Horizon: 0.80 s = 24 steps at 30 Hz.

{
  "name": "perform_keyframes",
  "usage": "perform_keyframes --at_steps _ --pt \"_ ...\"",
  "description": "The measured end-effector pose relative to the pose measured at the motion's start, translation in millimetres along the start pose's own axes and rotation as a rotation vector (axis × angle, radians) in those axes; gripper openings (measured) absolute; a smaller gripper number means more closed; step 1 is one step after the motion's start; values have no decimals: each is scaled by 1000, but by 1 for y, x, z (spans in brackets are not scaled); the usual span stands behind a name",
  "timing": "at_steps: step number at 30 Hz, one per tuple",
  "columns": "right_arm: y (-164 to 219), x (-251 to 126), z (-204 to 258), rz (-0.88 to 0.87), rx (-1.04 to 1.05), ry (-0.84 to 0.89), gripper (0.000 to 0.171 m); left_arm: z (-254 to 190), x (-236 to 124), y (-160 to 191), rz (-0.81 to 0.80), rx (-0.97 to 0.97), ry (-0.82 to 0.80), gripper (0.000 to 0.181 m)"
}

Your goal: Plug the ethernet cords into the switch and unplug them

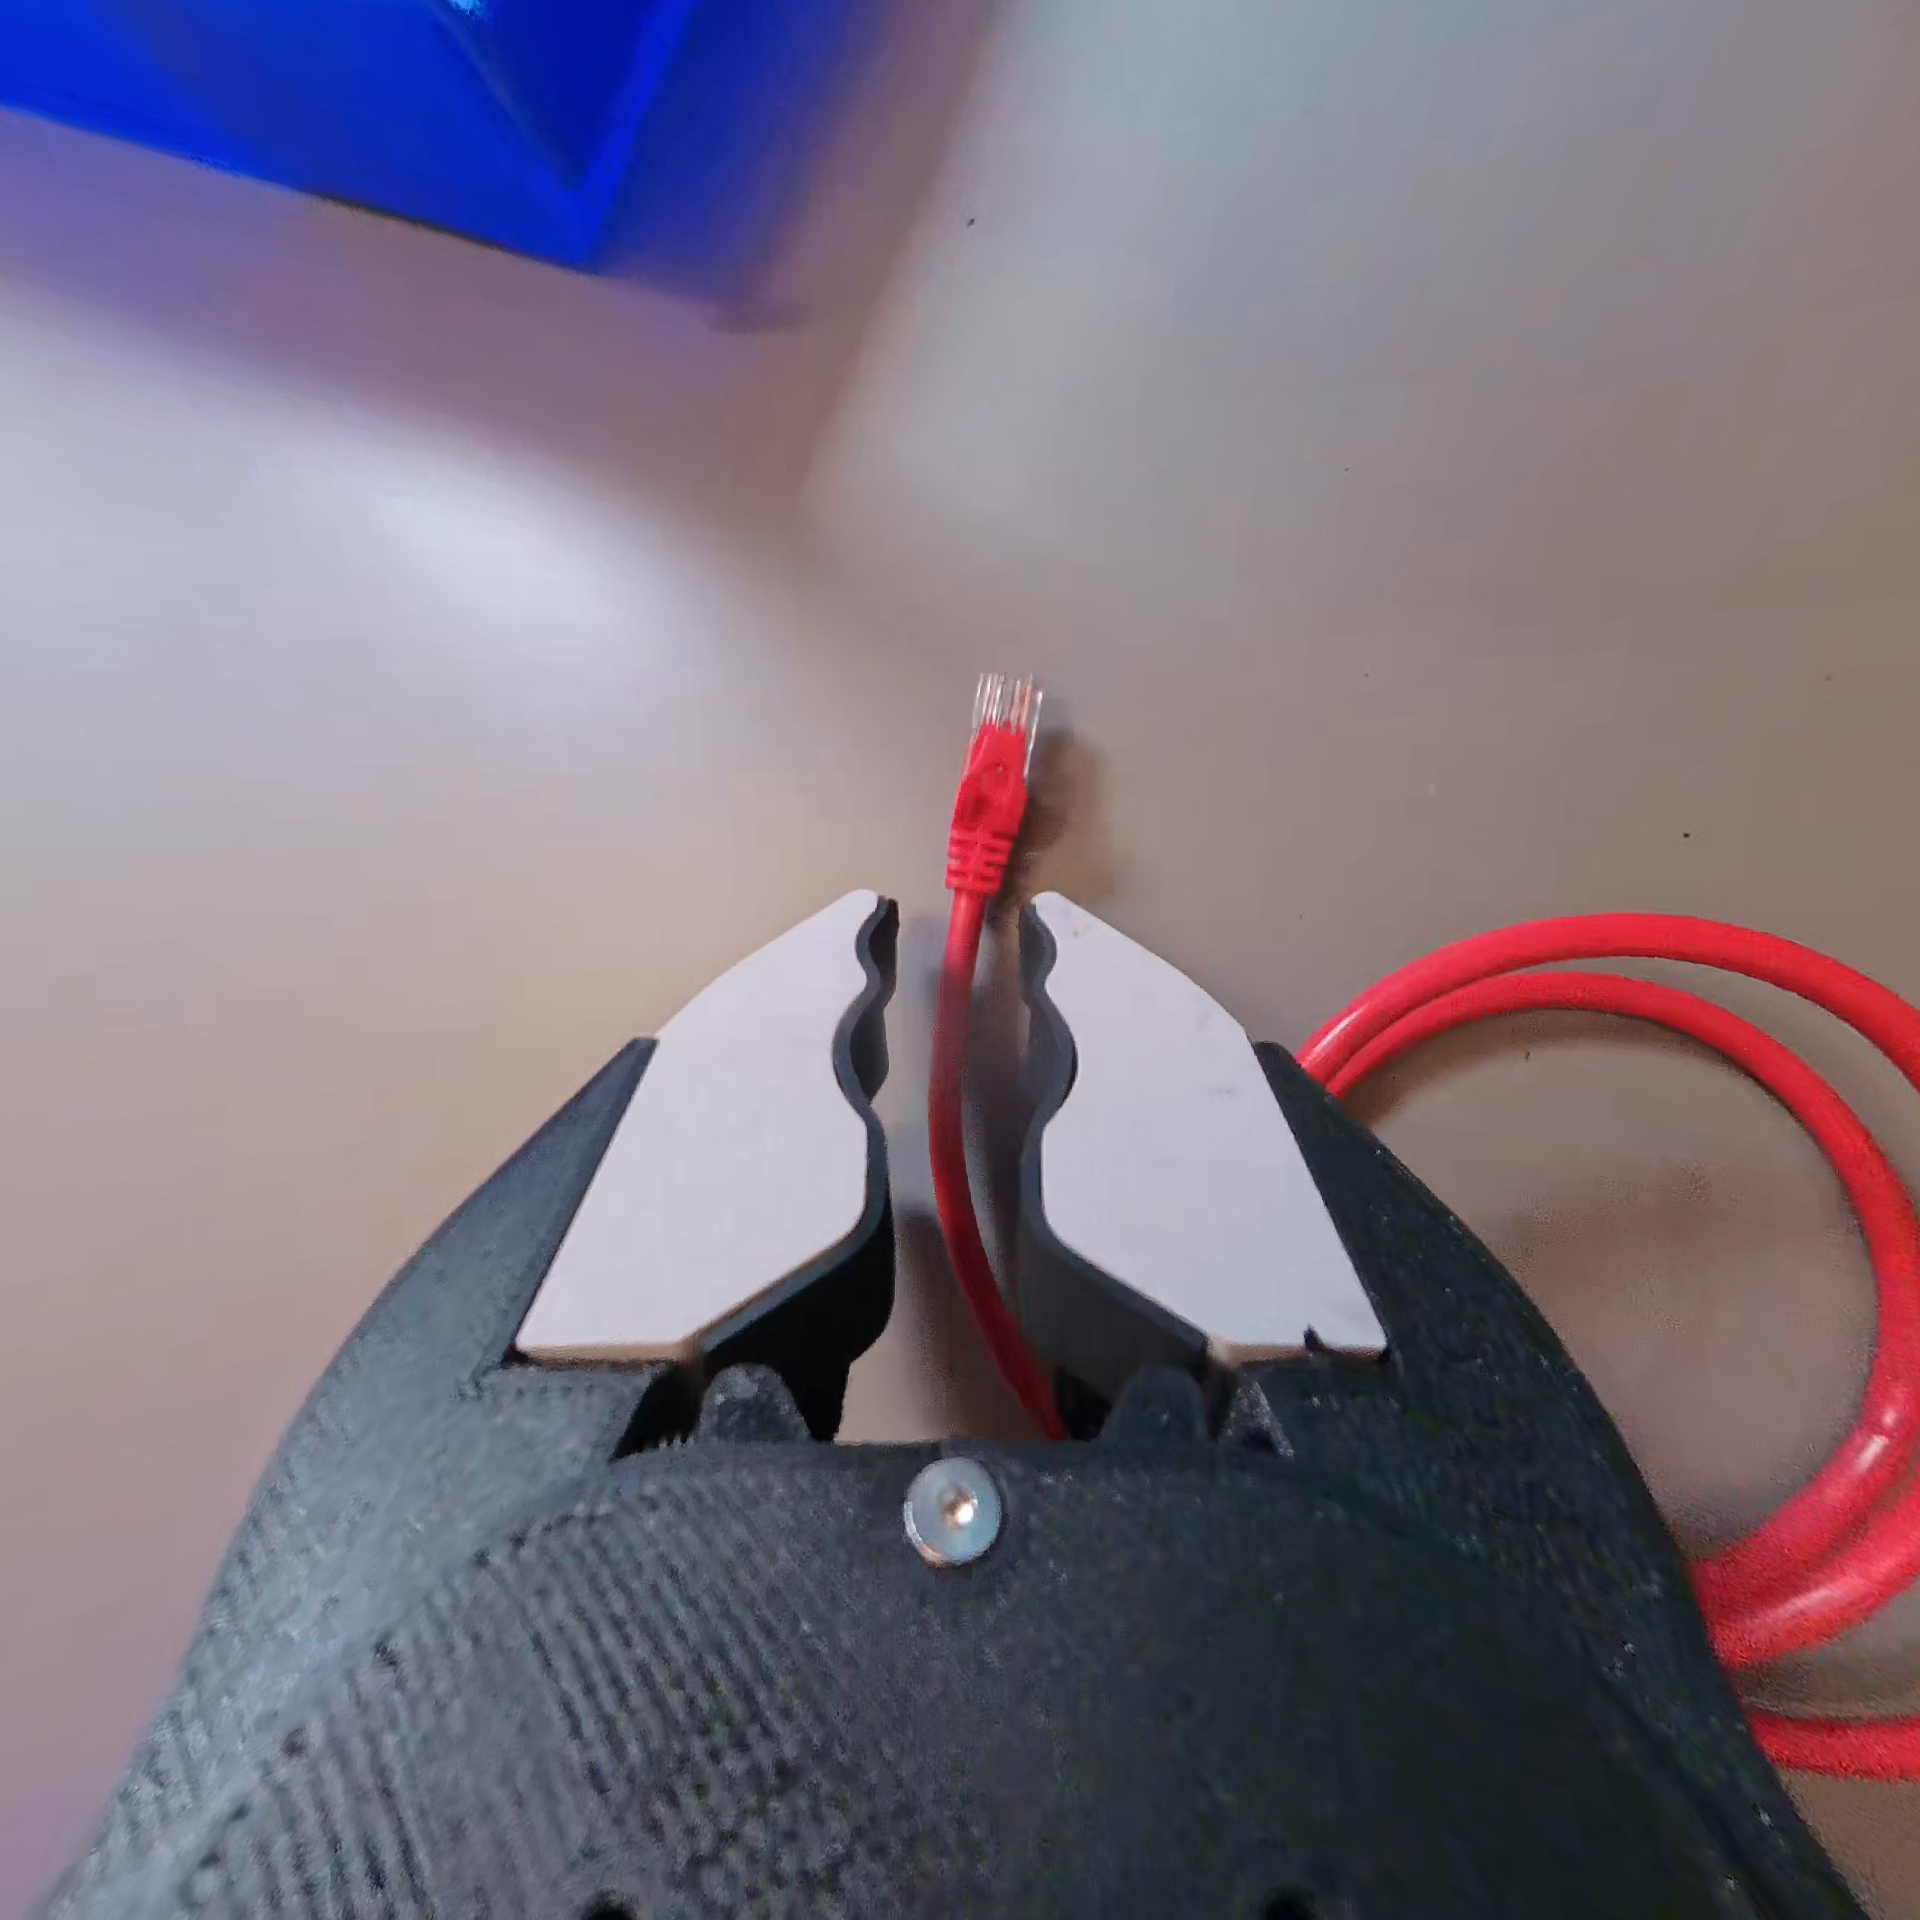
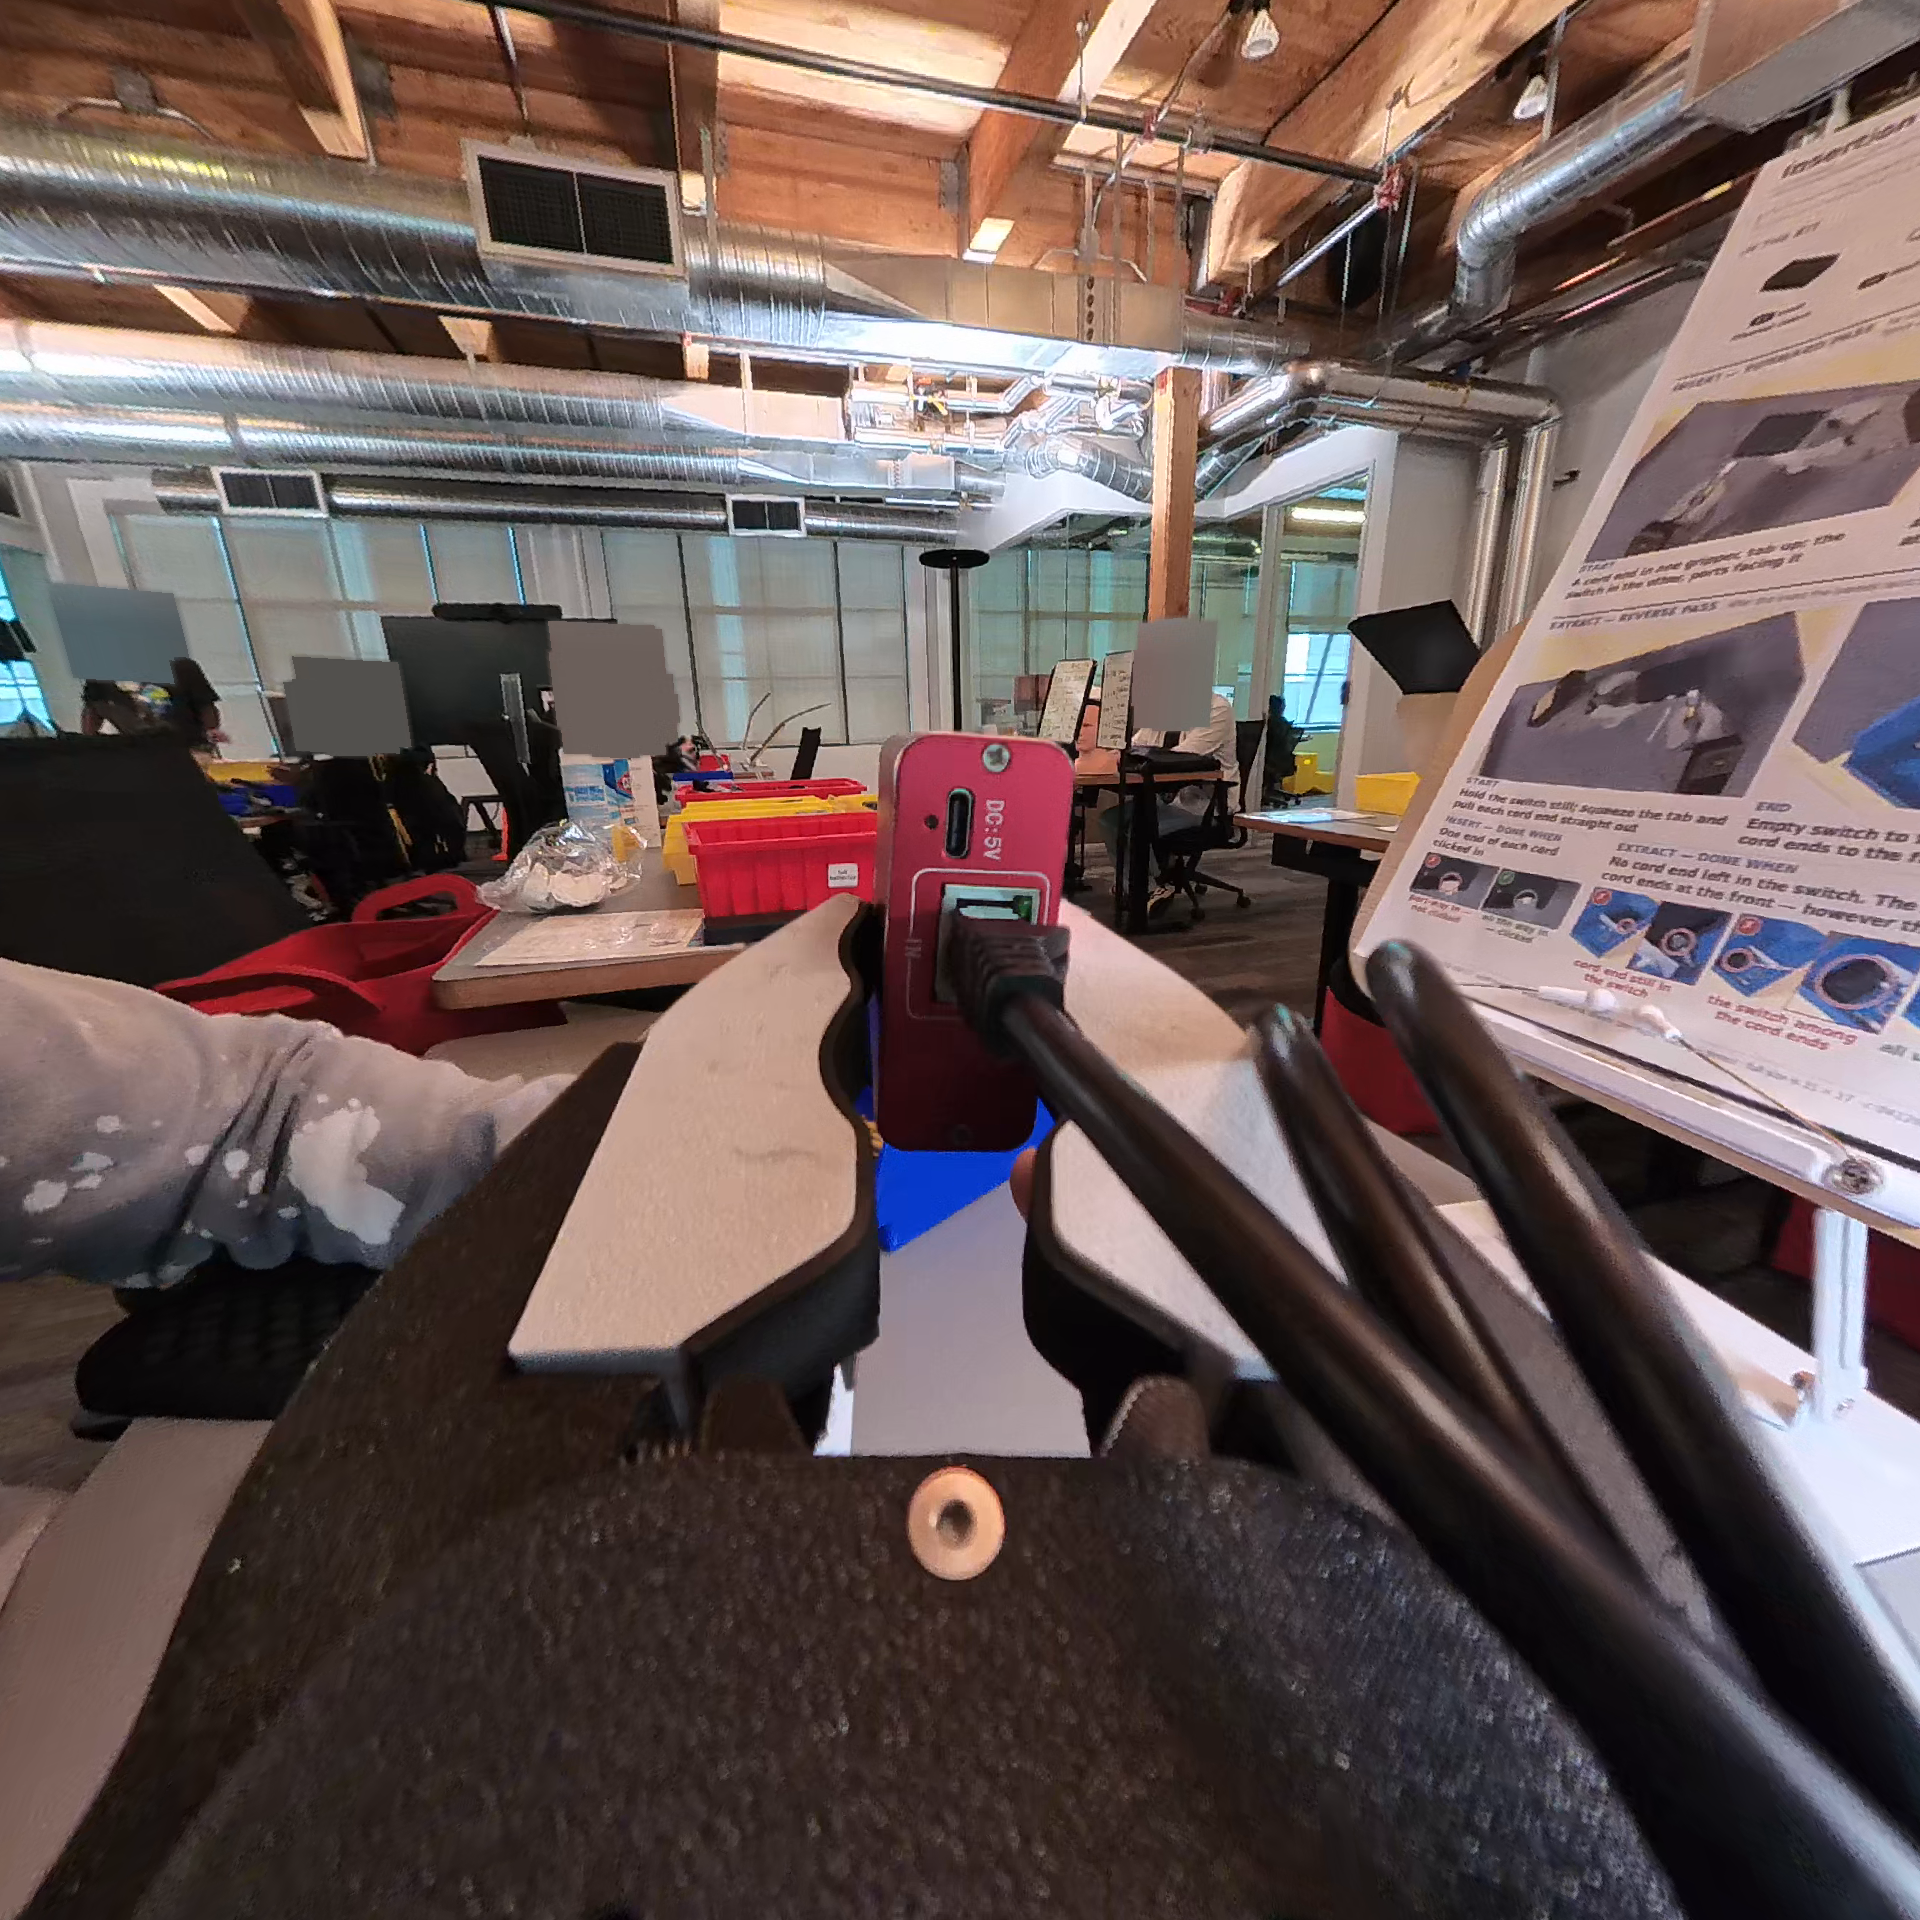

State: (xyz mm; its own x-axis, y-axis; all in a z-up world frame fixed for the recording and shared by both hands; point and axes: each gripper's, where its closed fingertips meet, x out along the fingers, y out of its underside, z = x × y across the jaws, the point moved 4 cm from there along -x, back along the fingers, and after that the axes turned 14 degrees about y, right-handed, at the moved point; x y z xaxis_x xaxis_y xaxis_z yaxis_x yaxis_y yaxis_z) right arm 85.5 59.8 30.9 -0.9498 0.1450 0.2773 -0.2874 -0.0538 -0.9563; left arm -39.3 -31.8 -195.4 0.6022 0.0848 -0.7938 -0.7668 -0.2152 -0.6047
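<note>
Only the left wrist view shows the left gripper [image 1: 958, 914] released, straddling the red ethernet cord [image 1: 961, 1091] on the table [image 1: 416, 727]. Only the right wrist view shows the right gripper [image 2: 961, 935] clenched on the red switch [image 2: 971, 831], black ethernet cord [image 2: 1143, 1132] plugged in.

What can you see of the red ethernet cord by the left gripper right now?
The red ethernet cord lies on the pale table, unplugged. Its clear plug with a ribbed red boot points away from the camera, past the fingertips. The cord runs between the open jaws of the left gripper; whether either pad touches it is unclear. The rest loops in coils to the right.
</note>
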Motion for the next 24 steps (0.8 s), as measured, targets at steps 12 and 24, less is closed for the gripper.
perform_keyframes --at_steps 12,24 --pt "3 -1 -5 0 13 -7 25 2 10 -6 15 80 -47 12" --pt "8 -24 51 181 -50 -432 25 -53 -75 -85 -845 -191 621 12"
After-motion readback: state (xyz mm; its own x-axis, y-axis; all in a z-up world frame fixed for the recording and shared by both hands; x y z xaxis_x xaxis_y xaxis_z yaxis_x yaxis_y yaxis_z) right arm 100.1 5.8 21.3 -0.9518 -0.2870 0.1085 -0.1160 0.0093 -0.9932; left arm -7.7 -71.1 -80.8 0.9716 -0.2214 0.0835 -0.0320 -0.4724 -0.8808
